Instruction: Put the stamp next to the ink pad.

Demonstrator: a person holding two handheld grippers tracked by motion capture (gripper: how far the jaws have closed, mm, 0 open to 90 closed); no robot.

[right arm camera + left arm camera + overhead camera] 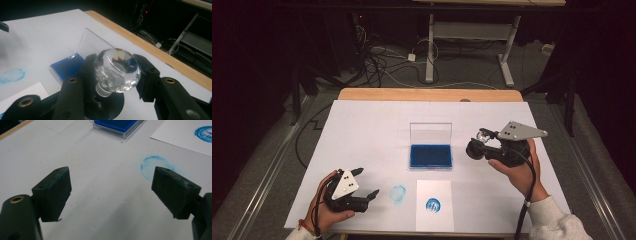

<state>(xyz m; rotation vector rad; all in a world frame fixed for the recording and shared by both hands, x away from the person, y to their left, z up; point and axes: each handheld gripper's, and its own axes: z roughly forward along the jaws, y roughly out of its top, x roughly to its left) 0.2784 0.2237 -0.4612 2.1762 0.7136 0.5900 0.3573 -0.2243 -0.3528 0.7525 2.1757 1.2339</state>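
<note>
My right gripper [486, 141] hangs above the table's right side, just right of the ink pad, shut on a stamp. The stamp has a clear faceted knob [117, 70] and a round black base [474, 149]; the pads press on the knob from both sides. A blue ink pad [430, 155] lies in a clear case with its lid [430, 133] standing upright at mid table. In front of it lies a white sheet [434, 222] with a round blue print [433, 205]. My left gripper [368, 181] rests low at the front left, open and holding nothing [111, 173].
A faint blue round smudge [398, 194] marks the white table cover [377, 125] between my left gripper and the sheet. The wooden far edge [427, 94] shows behind the cover. Beyond it are floor cables and another desk's legs [430, 55].
</note>
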